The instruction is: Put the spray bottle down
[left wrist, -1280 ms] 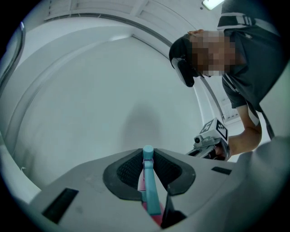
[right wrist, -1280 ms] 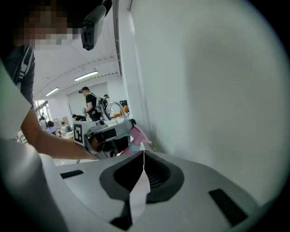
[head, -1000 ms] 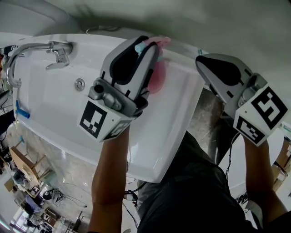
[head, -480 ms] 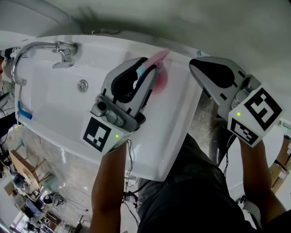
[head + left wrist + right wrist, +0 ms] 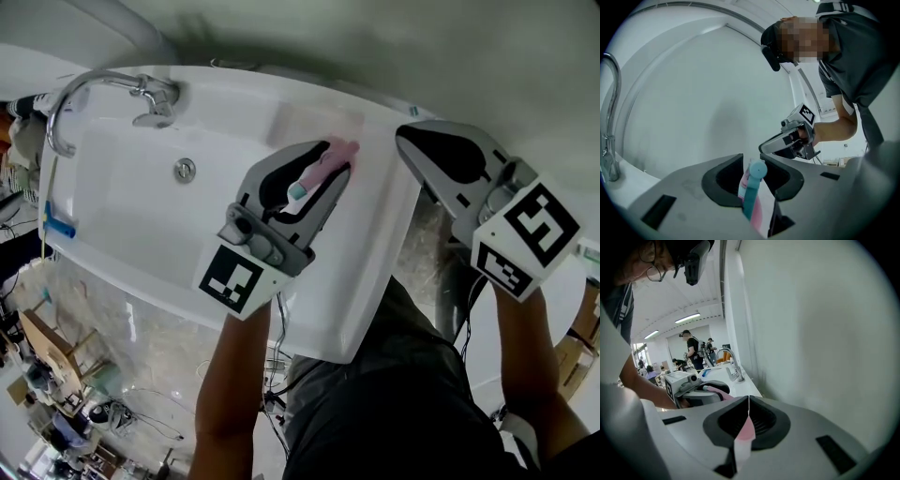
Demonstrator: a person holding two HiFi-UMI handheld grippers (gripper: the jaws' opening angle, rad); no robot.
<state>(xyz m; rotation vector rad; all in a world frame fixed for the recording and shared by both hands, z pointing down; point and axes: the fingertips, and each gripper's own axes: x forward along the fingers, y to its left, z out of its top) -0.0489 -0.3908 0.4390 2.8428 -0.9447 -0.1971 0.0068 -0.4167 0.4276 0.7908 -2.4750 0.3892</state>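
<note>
The spray bottle [image 5: 319, 167] is pink with a teal nozzle [image 5: 298, 190]. It lies between the jaws of my left gripper [image 5: 335, 161] over the right-hand ledge of the white sink [image 5: 141, 220]. In the left gripper view the jaws are opening: the bottle [image 5: 751, 190] leans on the left pad and a slit of white shows at the right pad. My right gripper [image 5: 409, 132] hovers just right of the sink's edge, shut, with nothing in it [image 5: 748, 398]. The right gripper view shows the left gripper [image 5: 693, 386] with the bottle's pink end [image 5: 716, 391] sticking out.
A chrome faucet [image 5: 103, 86] arches over the basin at the far left, with an overflow fitting [image 5: 185, 170] below it. A blue item [image 5: 56, 228] sits on the sink's left rim. A plain wall runs behind the sink. The person's legs stand below.
My left gripper has carried the bottle rightward and lower along the sink's right ledge, and its jaws have parted slightly. The right gripper has shifted a little.
</note>
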